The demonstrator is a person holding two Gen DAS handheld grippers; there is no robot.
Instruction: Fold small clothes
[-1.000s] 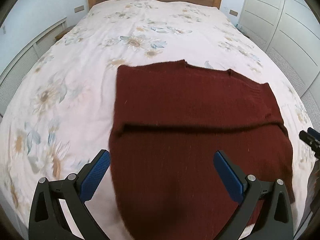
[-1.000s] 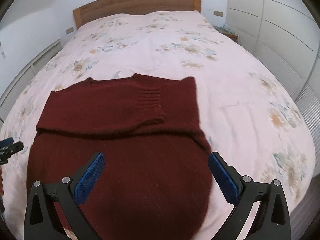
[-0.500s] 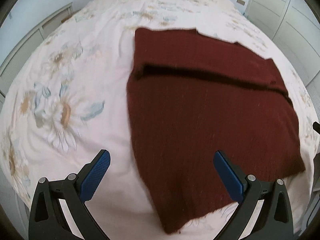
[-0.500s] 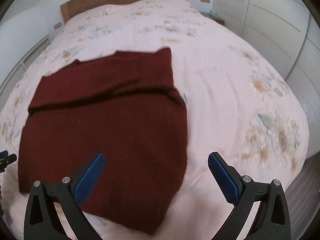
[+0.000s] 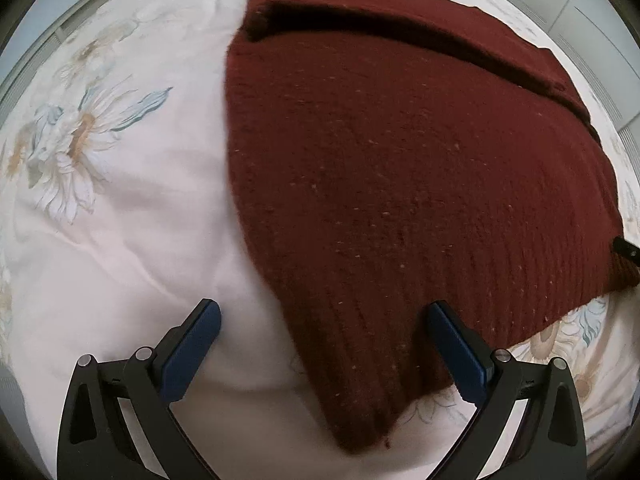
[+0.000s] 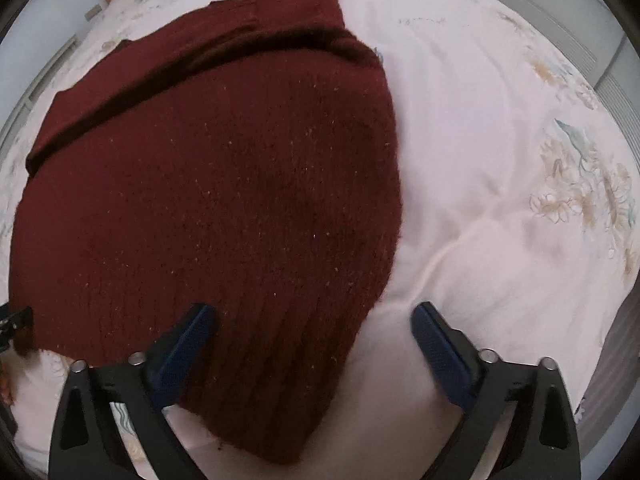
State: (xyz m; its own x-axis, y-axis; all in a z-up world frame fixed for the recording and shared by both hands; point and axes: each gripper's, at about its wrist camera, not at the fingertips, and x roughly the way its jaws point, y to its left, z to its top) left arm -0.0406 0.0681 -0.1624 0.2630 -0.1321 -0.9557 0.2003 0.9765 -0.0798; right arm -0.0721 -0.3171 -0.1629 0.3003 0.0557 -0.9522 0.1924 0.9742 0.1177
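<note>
Sweater (image 5: 400, 184) on bedspread (image 5: 120, 240); both grippers' fingers (image 6: 188, 344) spread, seemingly touching nothing.

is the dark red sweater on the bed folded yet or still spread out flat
Partly folded. The sweater lies flat on the bed, with one layer doubled across its far end; the near hem remains unfolded.

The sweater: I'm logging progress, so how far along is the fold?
Done: the maroon sweater lies flat on the bed, a band already folded across its far end. In hand: each open hand-held gripper, left and right, straddles a near corner; the right's jaws just narrowed. Left: grasping and folding over.
</note>
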